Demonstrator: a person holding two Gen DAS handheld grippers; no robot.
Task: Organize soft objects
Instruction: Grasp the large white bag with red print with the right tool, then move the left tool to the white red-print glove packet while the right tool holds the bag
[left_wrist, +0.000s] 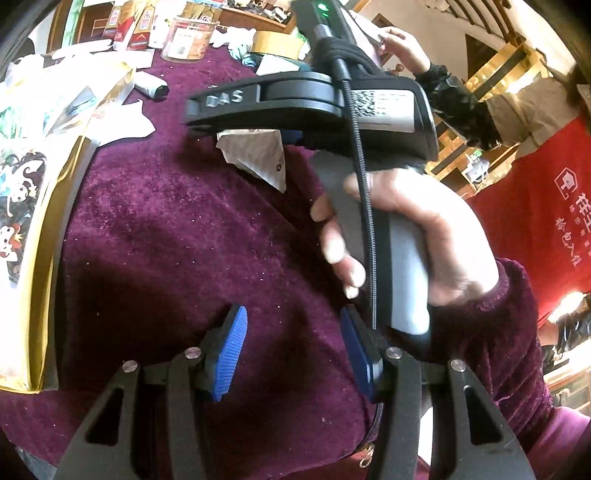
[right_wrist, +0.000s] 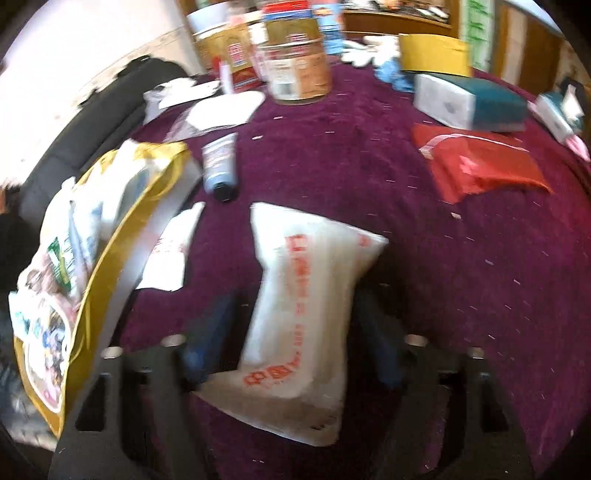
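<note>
Covering the counter (right_wrist: 424, 236) is a deep purple velvet cloth, and a gold-trimmed printed bag (right_wrist: 92, 258) stands open at its left edge. Just beside that bag, toward the near edge, a white soft packet with orange lettering (right_wrist: 303, 314) lies flat on the cloth between the widely parted fingers of the right hand-held gripper (right_wrist: 291, 354); its pads stand clear of the packet on both sides, gripping nothing. A red plastic pouch (right_wrist: 484, 166) rests toward the right edge, with a teal and white box (right_wrist: 469, 103) behind it near the far edge. A grey tube (right_wrist: 220, 166) lies further left, by the bag's mouth. The left hand-held gripper (left_wrist: 295, 354) hangs half open and empty over the cloth, facing the hand (left_wrist: 417, 236) that grasps the right tool's handle.
</note>
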